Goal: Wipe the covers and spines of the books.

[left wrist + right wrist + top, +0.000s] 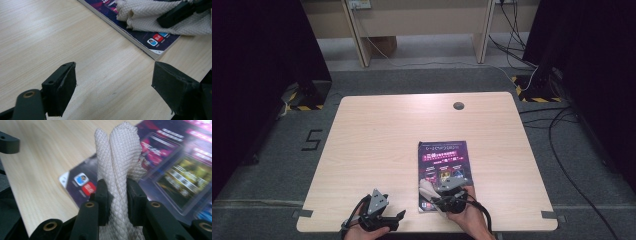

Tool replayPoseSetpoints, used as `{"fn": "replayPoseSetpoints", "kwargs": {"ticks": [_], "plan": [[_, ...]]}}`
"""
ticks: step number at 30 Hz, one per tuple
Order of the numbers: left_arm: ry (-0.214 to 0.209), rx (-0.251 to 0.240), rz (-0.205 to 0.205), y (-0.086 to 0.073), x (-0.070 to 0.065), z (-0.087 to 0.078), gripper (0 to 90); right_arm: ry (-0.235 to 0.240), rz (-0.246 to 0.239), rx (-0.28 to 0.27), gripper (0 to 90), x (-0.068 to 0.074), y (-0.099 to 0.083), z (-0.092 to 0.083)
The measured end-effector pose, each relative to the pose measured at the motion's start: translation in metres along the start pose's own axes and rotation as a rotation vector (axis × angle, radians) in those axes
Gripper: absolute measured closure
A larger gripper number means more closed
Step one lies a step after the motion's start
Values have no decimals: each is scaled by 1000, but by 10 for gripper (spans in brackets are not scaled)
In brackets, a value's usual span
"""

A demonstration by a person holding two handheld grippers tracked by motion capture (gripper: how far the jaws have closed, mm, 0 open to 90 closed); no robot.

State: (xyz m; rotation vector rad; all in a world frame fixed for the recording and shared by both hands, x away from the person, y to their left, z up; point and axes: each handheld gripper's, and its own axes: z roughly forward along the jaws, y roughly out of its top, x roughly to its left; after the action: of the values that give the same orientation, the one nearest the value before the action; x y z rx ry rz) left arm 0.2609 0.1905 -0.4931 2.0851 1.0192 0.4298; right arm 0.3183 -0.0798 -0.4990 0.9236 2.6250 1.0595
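Cloth (pixel 117 157): white waffle-weave rag, bunched up, pinched in your right tool (pixel 117 195). It stands up btwn the jaws in the right gripper view and drapes onto the magazine cover in the left gripper view.
Right tool: jaws nearly closed, pads pressing the cloth from both sides; firm hold. In the high view it sits over the near end of the magazine (pixel 445 165), your hand behind it.
Left tool (pixel 112 85): jaws wide apart, nothing btwn them, only bare desk (pixel 50 37) under them. In the high view it rests near the desk's front edge, just left of the magazine, not touching it.
Magazine: dark purple cover, lies flat on the desk, right of centre, near corner w/ app icons toward you.
Step in hand: looks like wiping the cover w/ the cloth; you're at the near end of it.
Next move: prob. a stroke across the cover, away from you. Keep the cloth pressed flat, not just the jaw tips, or you'll scrape the cover.
Watch: the magazine may slide w/ the stroke. Your left tool is close enough to pin the near-left edge if it shifts.
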Motion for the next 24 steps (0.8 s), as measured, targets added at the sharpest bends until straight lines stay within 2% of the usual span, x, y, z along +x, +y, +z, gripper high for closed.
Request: {"fn": "replayPoseSetpoints", "kwargs": {"ticks": [9,11,14,16,19,24], "plan": [[-3,-1,-5,0,-1,1,194,-60,48,-2,739,-23,-15,-18],[-27,-9,-31,-1,-3,2,192,-68,61,-4,738,-28,-20,-22],[-32,-16,-34,1,-6,5,193,-67,63,-6,738,-29,-26,-28],[-36,-24,-36,4,-8,9,192,-69,66,-6,738,-28,-29,-30],[-61,-48,-60,10,-11,19,182,-86,68,-2,738,-31,-32,-34],[-59,-38,-24,20,-21,38,181,-129,87,-8,738,-42,-38,-41]]}}
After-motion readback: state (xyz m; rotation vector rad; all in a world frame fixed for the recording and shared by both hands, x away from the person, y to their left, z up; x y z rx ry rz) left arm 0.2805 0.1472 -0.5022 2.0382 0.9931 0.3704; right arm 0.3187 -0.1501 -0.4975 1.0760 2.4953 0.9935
